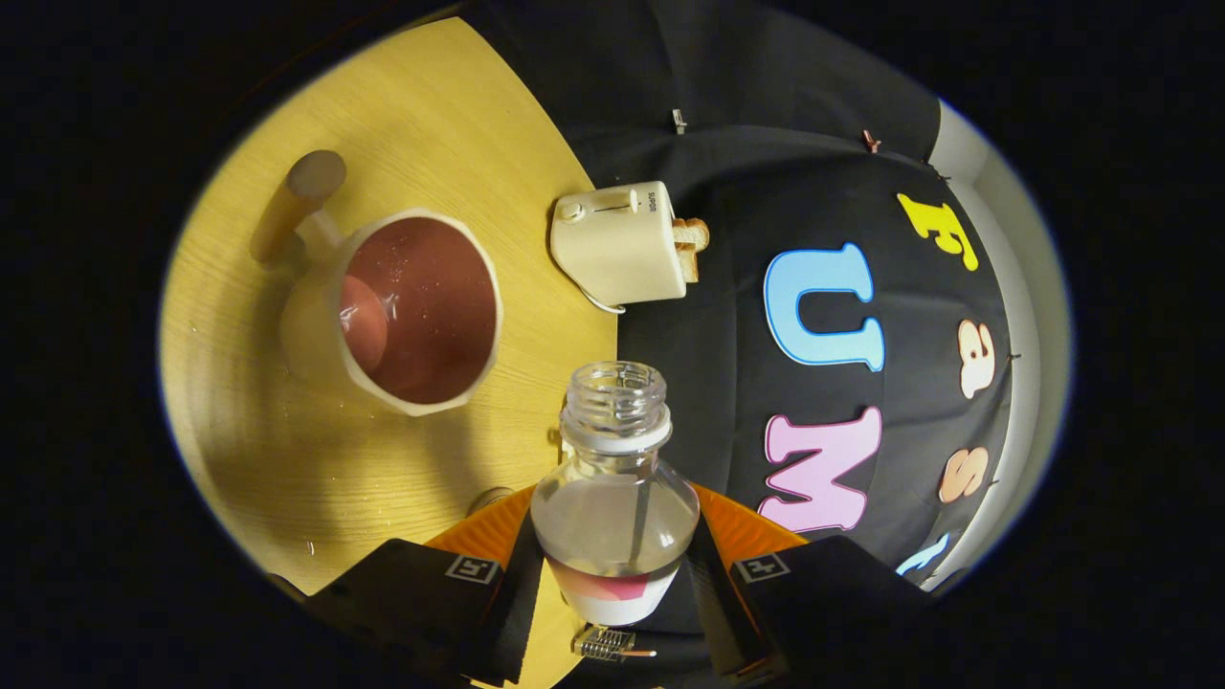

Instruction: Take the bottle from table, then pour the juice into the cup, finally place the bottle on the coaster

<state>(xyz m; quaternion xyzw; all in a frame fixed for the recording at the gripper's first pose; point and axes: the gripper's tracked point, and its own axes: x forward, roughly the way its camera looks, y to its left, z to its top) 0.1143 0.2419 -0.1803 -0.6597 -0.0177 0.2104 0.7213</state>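
My gripper (612,566) is shut on a clear plastic bottle (614,450), with one finger pressing on each side of its body. The bottle has no cap and carries a white and red label low down. Its open mouth points away from the fingers, just right of the cup. The whole scene looks rolled sideways, so the bottle is held tilted. The cup (392,311) is a cream mug with a reddish-brown inside and a wooden handle (299,196). It stands on the yellow wooden table (287,459), beyond and left of the fingers. I cannot tell how much liquid either holds.
A cream toaster (620,242) with a slice of bread (691,244) stands at the table's edge beyond the bottle. A small round object (488,498) peeks out by the left finger. The black booth cloth covers the right side.
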